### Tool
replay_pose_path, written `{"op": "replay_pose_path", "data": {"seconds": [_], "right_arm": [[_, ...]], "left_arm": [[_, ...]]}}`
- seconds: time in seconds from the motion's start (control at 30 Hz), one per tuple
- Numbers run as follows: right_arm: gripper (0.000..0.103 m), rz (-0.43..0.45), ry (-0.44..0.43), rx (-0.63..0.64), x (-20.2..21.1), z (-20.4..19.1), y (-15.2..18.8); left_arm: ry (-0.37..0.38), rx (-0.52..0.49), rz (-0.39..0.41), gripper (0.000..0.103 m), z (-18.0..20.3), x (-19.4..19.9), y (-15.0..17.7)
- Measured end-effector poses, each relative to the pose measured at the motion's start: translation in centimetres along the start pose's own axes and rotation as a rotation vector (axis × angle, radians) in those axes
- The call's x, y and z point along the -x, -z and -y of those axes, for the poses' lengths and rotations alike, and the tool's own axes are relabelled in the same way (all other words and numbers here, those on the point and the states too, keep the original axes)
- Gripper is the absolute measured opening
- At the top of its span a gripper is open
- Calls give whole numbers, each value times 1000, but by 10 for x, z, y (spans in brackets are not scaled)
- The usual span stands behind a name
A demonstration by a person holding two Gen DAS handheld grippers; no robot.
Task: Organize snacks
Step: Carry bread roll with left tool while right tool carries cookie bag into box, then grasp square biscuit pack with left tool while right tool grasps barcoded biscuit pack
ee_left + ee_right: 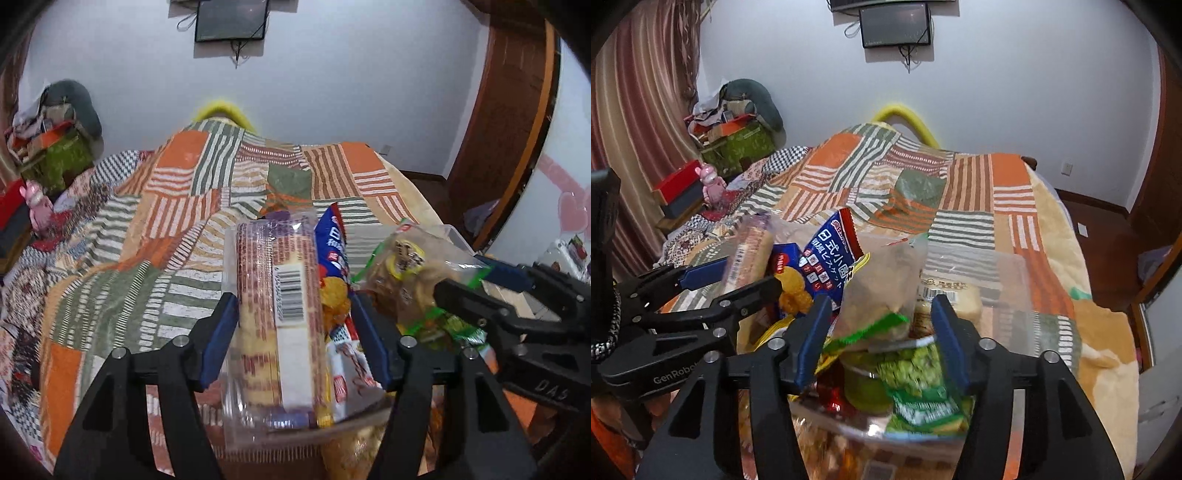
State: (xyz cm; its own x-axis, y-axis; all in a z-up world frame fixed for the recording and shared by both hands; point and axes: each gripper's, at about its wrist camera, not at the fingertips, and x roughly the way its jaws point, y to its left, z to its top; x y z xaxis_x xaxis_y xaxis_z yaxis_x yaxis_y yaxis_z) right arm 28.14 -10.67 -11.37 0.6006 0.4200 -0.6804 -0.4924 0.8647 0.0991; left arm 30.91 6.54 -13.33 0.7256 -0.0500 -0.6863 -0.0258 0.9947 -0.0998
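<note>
Clear plastic bin [1015, 280] sits near, on bed w/ orange-green patchwork blanket [155, 206], packed w/ snacks. Left tool [293, 332] spread wide, jaws either side of long clear-wrapped cracker pack [277, 310] standing upright in bin; pads look just beside wrapper, not pressing, so released. Blue biscuit bag [827, 254] just right of cracker pack, leaning far-left w/ top poking above bin. Right tool [879, 339] also spread, blue pads flanking clear cookie pouch w/ green trim [886, 295]; can't tell if pads touch it, not clenched. Green pea snack bag [919, 384] lies near, below pouch, beside red-wrapped bits. Pale bread pack w/ barcode [956, 299] farther right inside bin. Pink figure [711, 182] and red box [679, 181] far left by striped curtain. Dark screen [895, 26] on far wall.
</note>
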Motion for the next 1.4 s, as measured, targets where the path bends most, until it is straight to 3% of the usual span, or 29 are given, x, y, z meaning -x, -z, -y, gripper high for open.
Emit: {"op": "replay_pose_path", "data": {"seconds": [0.17,0.37,0.47,0.53,0.77,1.1,1.2,1.27,1.33,1.4], "right_arm": [[63,34,-2,-9,29,9,10],[73,44,27,-23,51,22,32],[74,29,45,-29,56,30,46],[82,16,56,-36,57,34,53],[86,-60,52,-85,48,43,85],[86,-132,14,-82,24,30,99],[86,-148,9,-79,17,27,99],[86,-162,7,-73,12,24,98],[86,-185,-3,-62,5,20,99],[86,-199,-3,-55,1,16,99]], "left_arm": [[21,-18,20,72,8,27,7],[14,-58,36,91,21,54,27],[19,-67,16,95,26,57,41],[35,-62,-15,97,29,55,52],[75,-53,-136,97,41,27,81],[122,8,-236,97,44,-13,88],[130,15,-211,97,38,-17,92],[136,-2,-197,93,37,-15,94],[157,-24,-192,82,36,-13,95],[164,-44,-183,80,35,-9,98]]}}
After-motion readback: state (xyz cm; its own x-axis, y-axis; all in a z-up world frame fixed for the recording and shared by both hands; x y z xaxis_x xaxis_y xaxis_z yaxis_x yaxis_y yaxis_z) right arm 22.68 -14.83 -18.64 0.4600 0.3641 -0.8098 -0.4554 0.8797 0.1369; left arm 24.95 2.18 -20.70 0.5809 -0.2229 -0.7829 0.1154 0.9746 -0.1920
